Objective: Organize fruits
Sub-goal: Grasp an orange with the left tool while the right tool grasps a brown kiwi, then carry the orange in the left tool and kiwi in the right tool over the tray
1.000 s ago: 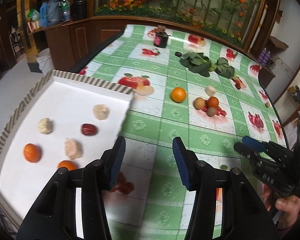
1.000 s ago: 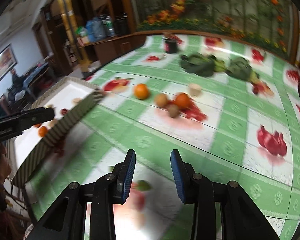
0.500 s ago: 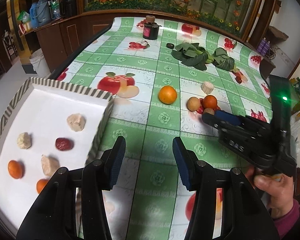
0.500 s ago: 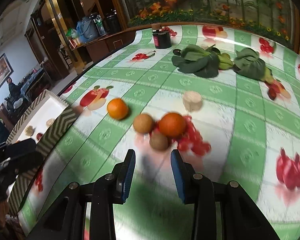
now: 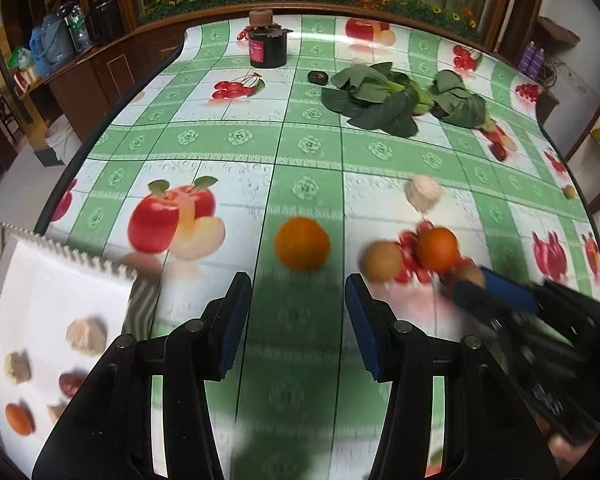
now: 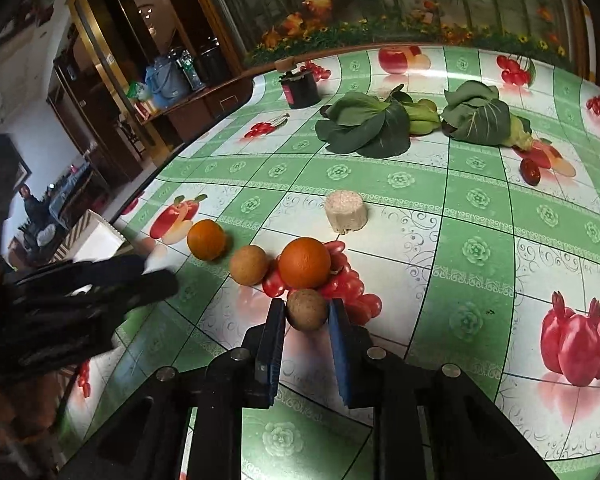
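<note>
The right gripper (image 6: 307,314) had just closed across the small brown round fruit (image 6: 307,309) (light, firm, apt to roll); the left gripper (image 5: 298,312) gaped empty.

Your two wrist cameras look steeply down, close over the tablecloth (image 5: 308,144); both share the orange (image 5: 302,243) (image 6: 206,239) cluster, with greens (image 6: 364,128) at twelve o'clock.

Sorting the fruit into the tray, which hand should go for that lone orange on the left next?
Left. Its tongs stand open right in front of the lone orange, with the tray beside them. The right tongs have just closed on the small brown fruit.
</note>
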